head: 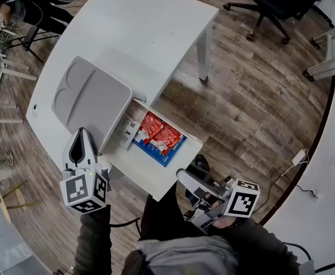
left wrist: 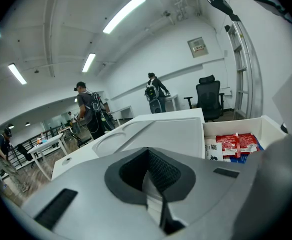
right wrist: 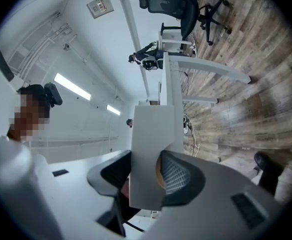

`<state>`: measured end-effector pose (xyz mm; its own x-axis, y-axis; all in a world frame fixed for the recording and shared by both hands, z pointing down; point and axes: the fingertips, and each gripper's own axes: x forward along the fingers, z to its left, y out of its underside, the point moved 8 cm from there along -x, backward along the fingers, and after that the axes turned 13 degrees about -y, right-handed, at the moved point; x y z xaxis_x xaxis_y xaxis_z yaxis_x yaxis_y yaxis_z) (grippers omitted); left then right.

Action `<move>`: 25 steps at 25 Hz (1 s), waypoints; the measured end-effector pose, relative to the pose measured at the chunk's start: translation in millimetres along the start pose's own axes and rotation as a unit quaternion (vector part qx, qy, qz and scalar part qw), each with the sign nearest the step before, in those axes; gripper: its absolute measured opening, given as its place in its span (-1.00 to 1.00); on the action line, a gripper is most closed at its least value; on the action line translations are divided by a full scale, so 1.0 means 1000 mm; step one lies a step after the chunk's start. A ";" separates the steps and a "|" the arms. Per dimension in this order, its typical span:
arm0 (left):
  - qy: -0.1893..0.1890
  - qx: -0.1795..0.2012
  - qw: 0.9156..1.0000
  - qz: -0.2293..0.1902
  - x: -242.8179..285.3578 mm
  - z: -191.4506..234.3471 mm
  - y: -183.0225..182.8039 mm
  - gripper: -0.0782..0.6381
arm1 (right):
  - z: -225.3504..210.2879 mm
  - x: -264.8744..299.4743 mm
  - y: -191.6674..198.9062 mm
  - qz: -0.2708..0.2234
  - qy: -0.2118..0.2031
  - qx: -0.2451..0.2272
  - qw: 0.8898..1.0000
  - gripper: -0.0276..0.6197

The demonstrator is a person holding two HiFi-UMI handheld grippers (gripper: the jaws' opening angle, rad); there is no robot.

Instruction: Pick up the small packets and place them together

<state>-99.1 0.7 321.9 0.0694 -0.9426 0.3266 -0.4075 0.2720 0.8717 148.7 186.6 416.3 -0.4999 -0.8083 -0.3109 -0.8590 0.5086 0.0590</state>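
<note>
An open white box stands at the table's near edge. It holds red packets, a blue packet and white packets. In the left gripper view the red packets and a white one lie at the right. My left gripper hovers by the box's left end, over the lid's near edge. Its jaws are shut with nothing between them. My right gripper sits at the box's near right corner. It is shut on a flat white flap, apparently part of the box.
The box's grey-white lid lies flat on the white table left of the box. A black office chair stands far right. A cable with a plug lies on the wooden floor. People stand behind the table.
</note>
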 end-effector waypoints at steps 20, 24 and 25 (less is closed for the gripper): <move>-0.012 -0.007 1.000 0.010 0.000 -0.003 0.004 -0.78 | 0.050 -0.042 -0.050 0.097 0.128 -0.229 0.960 -0.11; -0.018 -0.033 0.998 0.042 0.002 -0.002 0.005 -0.78 | 0.092 0.014 -0.078 0.162 0.117 -0.314 0.928 -0.11; -0.016 -0.028 0.998 0.047 0.003 -0.002 0.004 -0.78 | 0.100 0.034 -0.079 0.190 0.115 -0.331 0.917 -0.11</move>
<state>-99.2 -0.9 327.5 0.0042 -0.9176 0.3975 -0.3594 0.3696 0.8569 210.9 148.3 306.3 -0.7216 -0.6902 0.0541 -0.4594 0.5359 0.7083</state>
